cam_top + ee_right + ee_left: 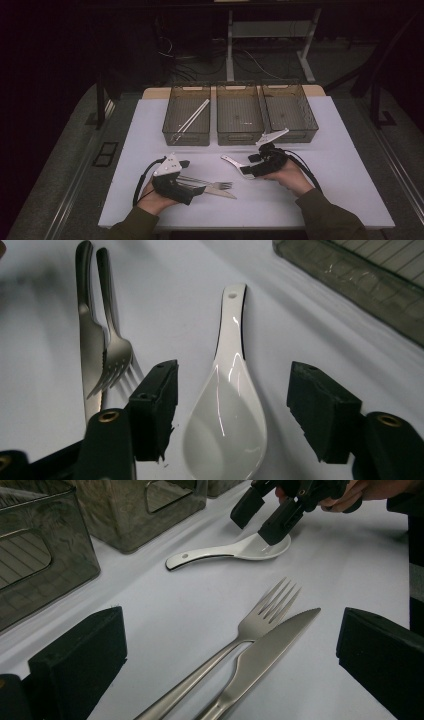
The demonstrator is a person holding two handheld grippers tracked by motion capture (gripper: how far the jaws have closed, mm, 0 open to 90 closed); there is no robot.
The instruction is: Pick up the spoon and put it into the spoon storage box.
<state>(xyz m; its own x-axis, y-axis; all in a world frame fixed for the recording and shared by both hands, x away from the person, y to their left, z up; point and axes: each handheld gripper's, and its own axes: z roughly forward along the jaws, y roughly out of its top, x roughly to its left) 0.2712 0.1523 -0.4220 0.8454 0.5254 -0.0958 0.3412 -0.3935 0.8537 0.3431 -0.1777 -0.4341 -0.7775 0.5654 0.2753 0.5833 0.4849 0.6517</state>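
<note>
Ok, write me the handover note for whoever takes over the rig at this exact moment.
Right gripper: jaws open, straddling the bowl of the white spoon, which lies flat on the table; not clamped yet.
Left gripper: jaws open, either side of the fork and knife, which lie together on the table.
Bins: left bin holds pale sticks, likely chopsticks; middle bin and right bin look empty.
Done: apparently the sticks.
Left: probably spoon, fork and knife into bins.
</note>
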